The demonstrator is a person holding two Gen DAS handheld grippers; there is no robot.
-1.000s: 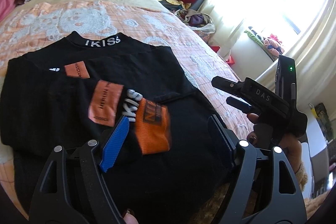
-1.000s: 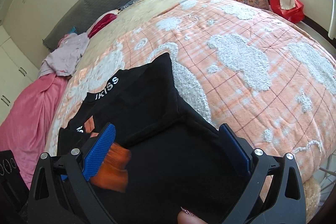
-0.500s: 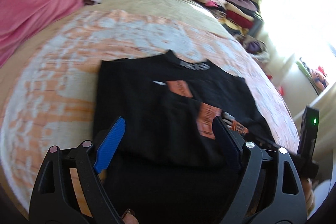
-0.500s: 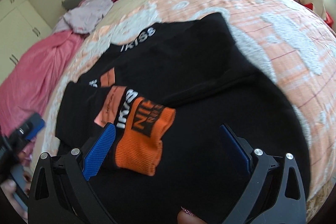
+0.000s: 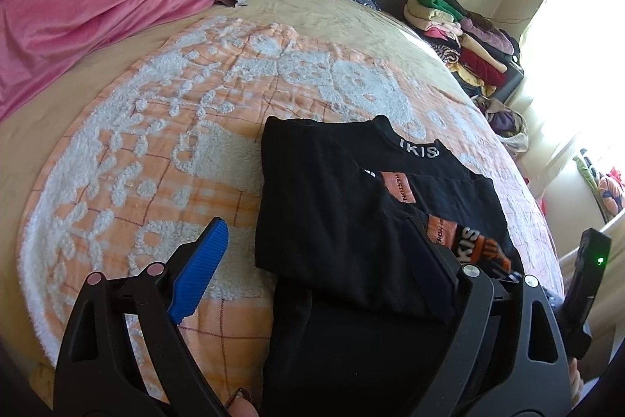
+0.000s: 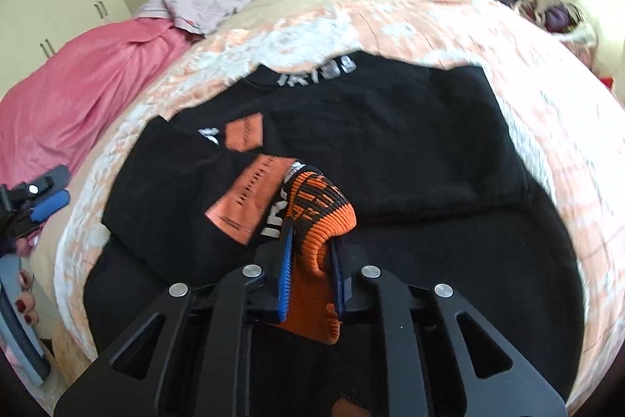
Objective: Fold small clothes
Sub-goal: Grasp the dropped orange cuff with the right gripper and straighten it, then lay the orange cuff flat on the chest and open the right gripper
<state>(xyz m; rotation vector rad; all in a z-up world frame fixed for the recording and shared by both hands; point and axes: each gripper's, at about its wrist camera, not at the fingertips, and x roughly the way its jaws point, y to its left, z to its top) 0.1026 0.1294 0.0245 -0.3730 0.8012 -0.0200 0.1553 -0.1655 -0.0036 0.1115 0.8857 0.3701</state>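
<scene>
Right gripper [image 6: 310, 253] clamps the orange cuff [image 6: 318, 217]!
Jaws just closed on it, sleeve ready to fold across the black top [image 5: 332, 206] on the bed [image 5: 156, 151]; left gripper [image 5: 316, 268] hangs open, empty.

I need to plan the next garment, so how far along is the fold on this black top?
Done: one side of the black top lies folded over. In hand: the right gripper, jaws just closing, pinches the orange cuff; the left gripper is open, holding nothing. Left: laying that sleeve and folding the body.
</scene>
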